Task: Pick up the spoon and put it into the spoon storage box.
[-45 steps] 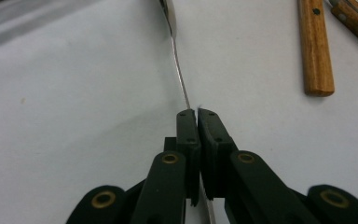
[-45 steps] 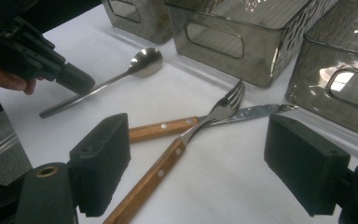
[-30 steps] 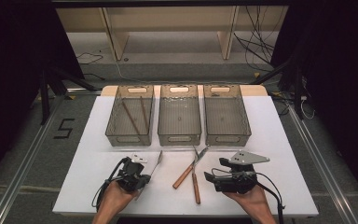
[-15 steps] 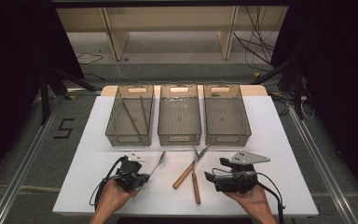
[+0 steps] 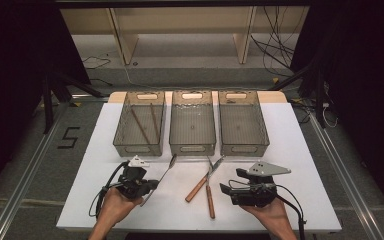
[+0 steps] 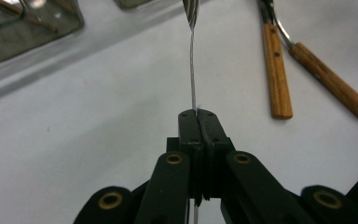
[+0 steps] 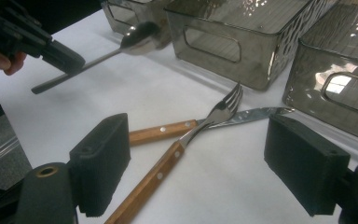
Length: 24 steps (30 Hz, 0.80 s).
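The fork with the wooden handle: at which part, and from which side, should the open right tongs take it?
Grip the fork by its wooden handle, coming down from above with the right tongs closing across the handle's width. It lies flat on the white table, and its metal neck crosses over the knife, so the free lower handle probably gives the cleanest hold.
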Motion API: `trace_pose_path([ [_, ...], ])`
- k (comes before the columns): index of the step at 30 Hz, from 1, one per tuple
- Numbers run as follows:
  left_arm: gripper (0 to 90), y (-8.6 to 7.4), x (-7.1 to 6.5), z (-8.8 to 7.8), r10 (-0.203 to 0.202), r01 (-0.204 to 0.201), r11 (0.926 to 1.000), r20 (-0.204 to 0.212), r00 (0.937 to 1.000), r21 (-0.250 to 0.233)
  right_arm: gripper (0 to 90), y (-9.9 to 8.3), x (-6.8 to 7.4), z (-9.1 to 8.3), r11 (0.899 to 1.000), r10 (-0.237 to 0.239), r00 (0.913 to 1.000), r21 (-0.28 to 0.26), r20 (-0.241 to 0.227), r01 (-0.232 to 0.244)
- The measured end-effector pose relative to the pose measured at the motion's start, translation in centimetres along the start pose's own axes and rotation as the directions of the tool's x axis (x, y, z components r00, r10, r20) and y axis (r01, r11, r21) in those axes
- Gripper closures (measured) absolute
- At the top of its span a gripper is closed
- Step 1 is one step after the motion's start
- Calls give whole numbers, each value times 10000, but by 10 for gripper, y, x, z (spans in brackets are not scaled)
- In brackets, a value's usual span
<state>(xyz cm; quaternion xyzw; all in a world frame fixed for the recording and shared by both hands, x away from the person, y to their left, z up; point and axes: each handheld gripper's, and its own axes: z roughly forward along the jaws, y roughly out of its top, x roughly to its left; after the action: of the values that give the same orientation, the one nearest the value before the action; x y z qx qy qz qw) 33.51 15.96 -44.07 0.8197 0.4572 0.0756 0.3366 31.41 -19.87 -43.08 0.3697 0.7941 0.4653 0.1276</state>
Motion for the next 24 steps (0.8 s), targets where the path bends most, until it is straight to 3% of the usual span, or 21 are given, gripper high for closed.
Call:
trace_pose_path([
  [11, 893, 37, 0, -15, 451, -448, 9975, 40, 9990, -541, 201, 0, -1, -5, 9989, 9, 10000, -471, -59, -11],
  [24, 893, 91, 3, -17, 684, -644, 9926, 364, 9970, -1028, 198, -2, -4, -13, 9935, 48, 10000, -1136, -76, -57],
])
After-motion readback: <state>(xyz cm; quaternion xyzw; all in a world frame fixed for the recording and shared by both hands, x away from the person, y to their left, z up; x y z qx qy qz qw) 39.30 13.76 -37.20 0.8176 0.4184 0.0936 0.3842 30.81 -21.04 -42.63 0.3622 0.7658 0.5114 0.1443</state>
